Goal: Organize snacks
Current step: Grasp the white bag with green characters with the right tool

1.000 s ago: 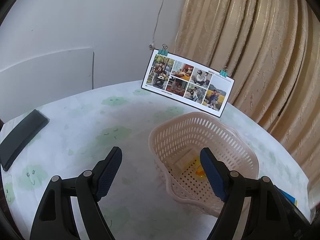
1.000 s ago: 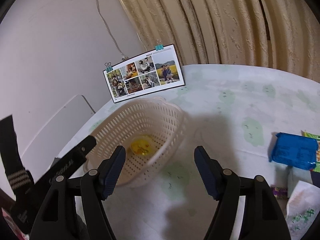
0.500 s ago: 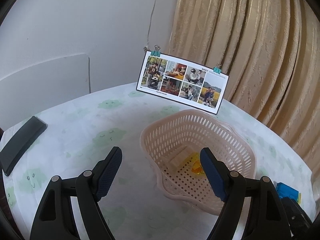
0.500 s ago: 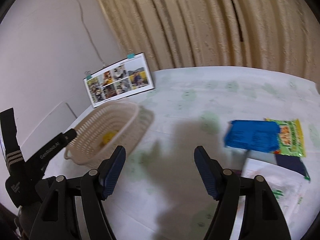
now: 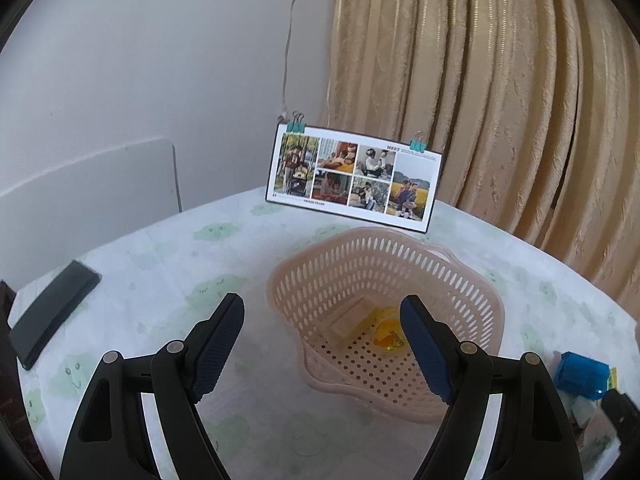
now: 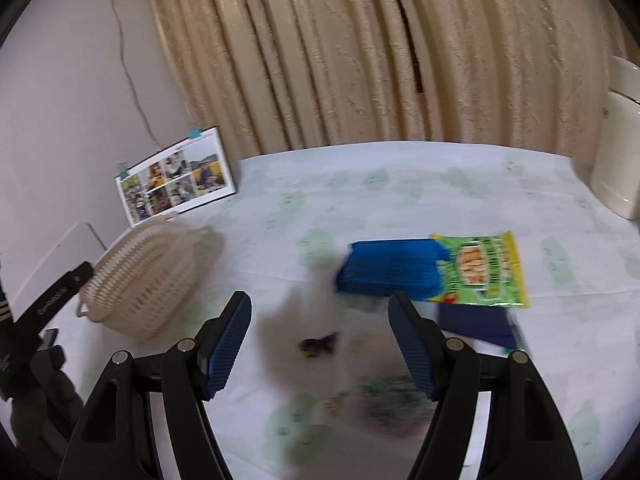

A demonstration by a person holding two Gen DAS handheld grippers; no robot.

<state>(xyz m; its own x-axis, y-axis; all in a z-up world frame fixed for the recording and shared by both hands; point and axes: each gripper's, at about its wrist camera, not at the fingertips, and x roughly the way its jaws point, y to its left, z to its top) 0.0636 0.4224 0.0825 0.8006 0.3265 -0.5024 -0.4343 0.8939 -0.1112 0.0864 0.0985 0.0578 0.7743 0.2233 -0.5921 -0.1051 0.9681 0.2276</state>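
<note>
A pale pink perforated basket stands on the round table and holds a yellow packet and a whitish wrapped bar. My left gripper hangs open just in front of the basket's near rim, holding nothing. My right gripper is open over the snack pile. Beyond its fingertips lie a blue packet, a green snack bag and a dark navy packet. A small purple wrapped sweet lies between its fingers, and a blurred white-green bag lies below.
A photo calendar with binder clips stands at the table's back edge before a beige curtain. A black phone lies at the left edge. A white appliance stands at the far right. The tablecloth has green cloud prints.
The right gripper has swung right, away from the basket, and now faces the snack pile. The left gripper drifted slightly, so the basket sits more centred between its fingers.
</note>
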